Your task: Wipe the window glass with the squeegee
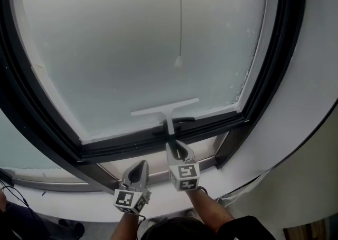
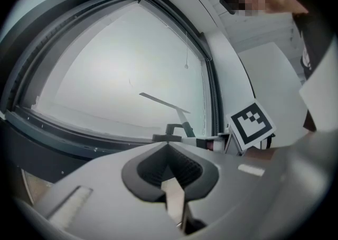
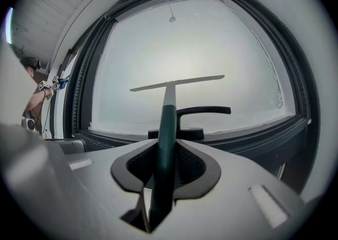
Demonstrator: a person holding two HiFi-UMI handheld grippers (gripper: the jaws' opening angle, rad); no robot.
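because i want to wipe the big pale frosted window glass (image 1: pixel 132 38), i hold the squeegee (image 1: pixel 168 111) with the dark green handle and the long thin pale blade in my right tongs (image 1: pixel 177 152). my right tongs are squeezed tight on the green handle. the handle runs straight out between the two jaws, so the blade goes where i push. the blade lies level across the glass, low down, near the bottom edge. it sits just above the black bent metal window handle (image 1: pixel 178 120) on the dark window frame (image 1: pixel 121 146). i think i keep it level so the whole blade can rub the glass at once. it looks like it touches the glass, but i cannot be sure.

my grey left tongs (image 1: pixel 138 173) have nothing in them, and their jaws are pressed together. they hang low beside the right tongs, off the glass, so they do not get in the way.

a thin white pull cord (image 1: pixel 180 17) with a little knob hangs down the middle of the glass, higher than the blade and apart from it.

i see no words or names to read anywhere. the only print is the black and white square patterns on the marker cubes (image 1: pixel 184 175) of my tongs.
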